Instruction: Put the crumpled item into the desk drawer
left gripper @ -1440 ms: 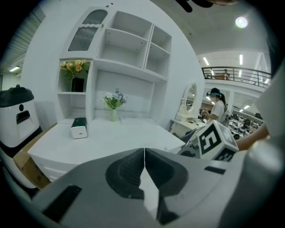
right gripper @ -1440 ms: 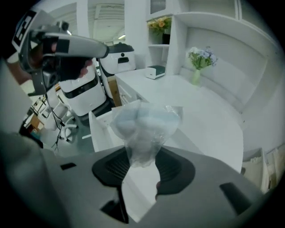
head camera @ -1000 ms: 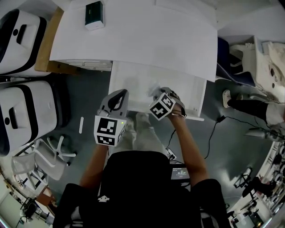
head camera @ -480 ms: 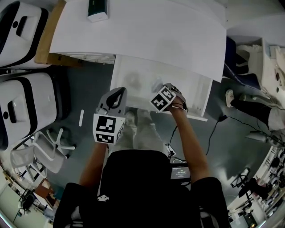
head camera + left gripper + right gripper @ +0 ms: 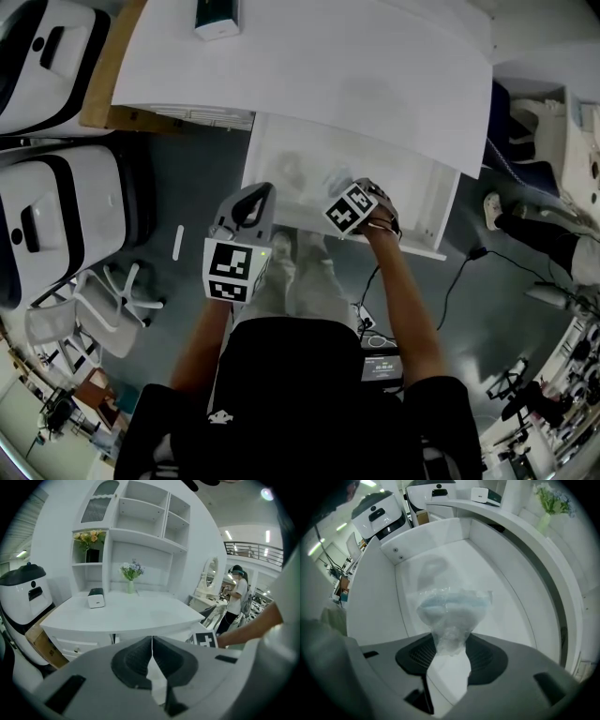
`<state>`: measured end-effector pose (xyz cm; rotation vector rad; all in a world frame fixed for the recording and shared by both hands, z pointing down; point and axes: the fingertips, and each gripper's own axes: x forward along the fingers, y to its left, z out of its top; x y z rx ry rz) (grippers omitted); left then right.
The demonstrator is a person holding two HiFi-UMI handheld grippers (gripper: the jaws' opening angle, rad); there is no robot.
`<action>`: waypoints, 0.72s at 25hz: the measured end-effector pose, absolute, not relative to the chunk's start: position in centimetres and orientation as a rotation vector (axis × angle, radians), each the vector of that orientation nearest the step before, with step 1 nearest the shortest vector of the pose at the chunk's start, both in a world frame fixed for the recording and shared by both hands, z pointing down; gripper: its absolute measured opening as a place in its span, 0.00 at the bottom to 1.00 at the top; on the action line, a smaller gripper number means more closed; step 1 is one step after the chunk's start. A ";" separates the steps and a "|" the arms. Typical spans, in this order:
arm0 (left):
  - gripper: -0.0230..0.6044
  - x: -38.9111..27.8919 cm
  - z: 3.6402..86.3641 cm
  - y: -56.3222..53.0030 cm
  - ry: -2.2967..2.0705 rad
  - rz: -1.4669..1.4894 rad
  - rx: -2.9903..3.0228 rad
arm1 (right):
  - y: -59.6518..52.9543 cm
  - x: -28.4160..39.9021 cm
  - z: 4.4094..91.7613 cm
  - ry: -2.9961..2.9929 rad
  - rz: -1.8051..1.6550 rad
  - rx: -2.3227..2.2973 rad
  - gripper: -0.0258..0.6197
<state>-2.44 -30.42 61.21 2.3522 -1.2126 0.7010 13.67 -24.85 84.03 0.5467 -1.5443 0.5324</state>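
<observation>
Crumpled item hung inside the open drawer, pinched by the right tool, its jaws opening to drop it.

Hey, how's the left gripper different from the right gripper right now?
The left gripper has its jaws together and empty; the right gripper has its jaws opening, with the crumpled item between them. The left gripper looks across the desk; the right gripper points down into the open drawer. Both are the same grey two-jaw tool.
</observation>
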 end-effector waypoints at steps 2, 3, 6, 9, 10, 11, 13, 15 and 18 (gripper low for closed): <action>0.05 -2.5 61.3 -30.5 -1.214 0.703 2.352 | -24.6 13.6 84.4 -1.541 0.539 0.537 0.33; 0.05 -2.5 61.4 -30.5 -1.217 0.704 2.351 | -24.5 13.6 84.6 -1.539 0.542 0.534 0.34; 0.05 -2.6 61.6 -30.6 -1.225 0.702 2.348 | -24.5 13.5 85.0 -1.539 0.549 0.536 0.36; 0.05 -2.7 61.8 -30.5 -1.227 0.702 2.344 | -24.5 13.4 85.1 -1.545 0.569 0.546 0.38; 0.05 -2.7 61.9 -30.4 -1.226 0.706 2.343 | -24.5 13.3 85.1 -1.547 0.576 0.550 0.39; 0.05 -2.8 61.9 -30.3 -1.226 0.708 2.342 | -24.5 13.2 85.1 -1.550 0.581 0.552 0.40; 0.05 -3.0 61.9 -30.2 -1.229 0.708 2.337 | -24.5 13.1 85.0 -1.557 0.587 0.558 0.42; 0.05 -3.1 61.8 -30.2 -1.234 0.703 2.335 | -24.7 12.9 84.8 -1.563 0.594 0.569 0.43; 0.05 -3.3 61.7 -30.4 -1.238 0.700 2.337 | -25.0 12.9 84.5 -1.563 0.602 0.588 0.46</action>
